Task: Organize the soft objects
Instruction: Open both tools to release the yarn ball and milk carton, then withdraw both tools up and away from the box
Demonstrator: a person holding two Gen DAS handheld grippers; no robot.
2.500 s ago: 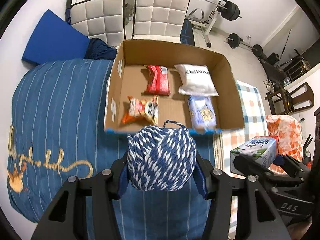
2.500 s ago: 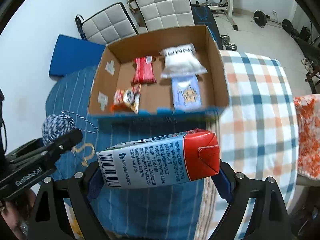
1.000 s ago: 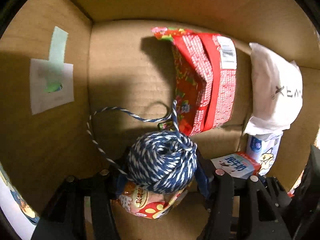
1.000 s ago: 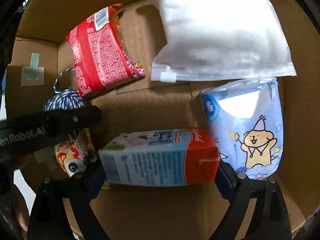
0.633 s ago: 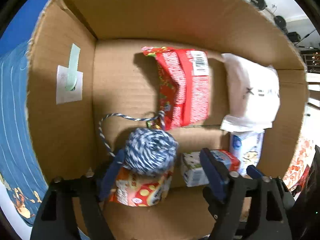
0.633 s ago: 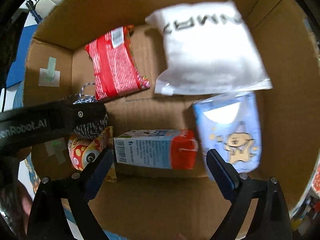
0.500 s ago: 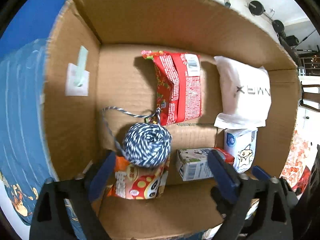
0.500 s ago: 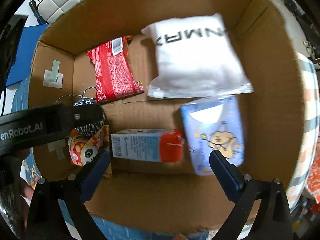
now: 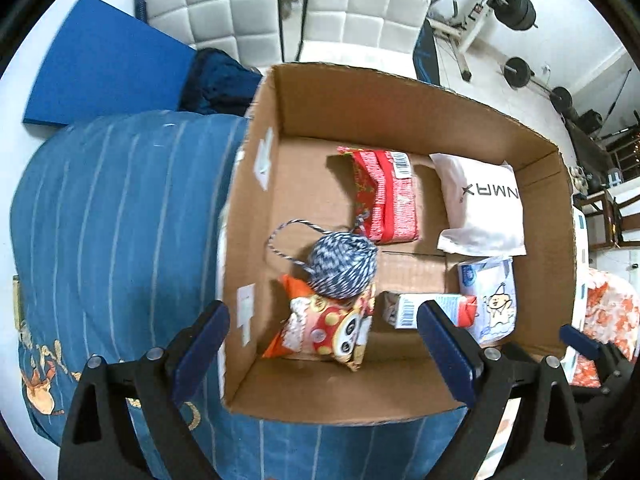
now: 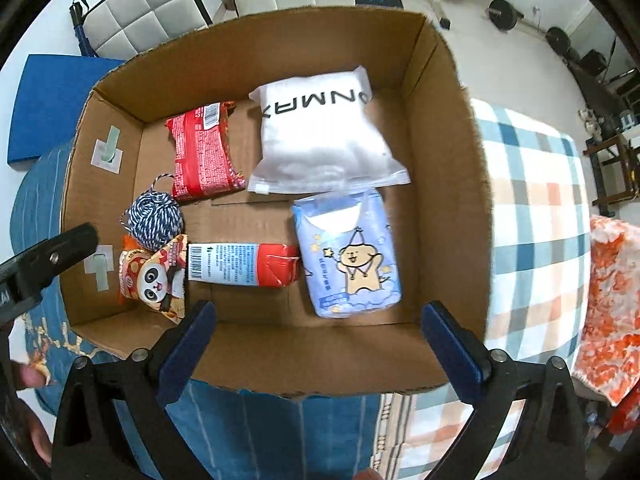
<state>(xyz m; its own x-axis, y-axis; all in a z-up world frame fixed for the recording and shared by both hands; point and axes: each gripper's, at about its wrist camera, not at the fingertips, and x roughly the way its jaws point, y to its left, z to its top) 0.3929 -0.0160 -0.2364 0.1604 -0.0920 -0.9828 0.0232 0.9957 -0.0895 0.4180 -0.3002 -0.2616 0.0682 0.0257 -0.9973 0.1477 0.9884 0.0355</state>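
An open cardboard box (image 9: 400,112) (image 10: 256,64) holds a blue-and-white yarn ball (image 9: 342,264) (image 10: 155,218) resting on a panda snack bag (image 9: 328,328) (image 10: 154,276). Beside them a milk carton (image 9: 404,310) (image 10: 240,264) lies on its side. A red snack pack (image 9: 386,196), a white pouch (image 10: 320,140) and a blue tissue pack (image 10: 348,252) lie further in. My left gripper (image 9: 322,314) hangs open above the box's near left. My right gripper (image 10: 318,312) hovers over the near wall, its jaws opening, nothing between them.
The box sits on blue striped bedding (image 9: 112,220), with a checked blanket (image 10: 532,220) and an orange floral cloth (image 10: 612,300) to its right. A blue mat (image 9: 104,76), white padded chairs (image 9: 224,4) and gym weights (image 9: 516,4) stand beyond.
Both grippers opened, let go of the yarn ball and the milk carton inside the box, and rose out of it. The yarn now rests on the snack bag.
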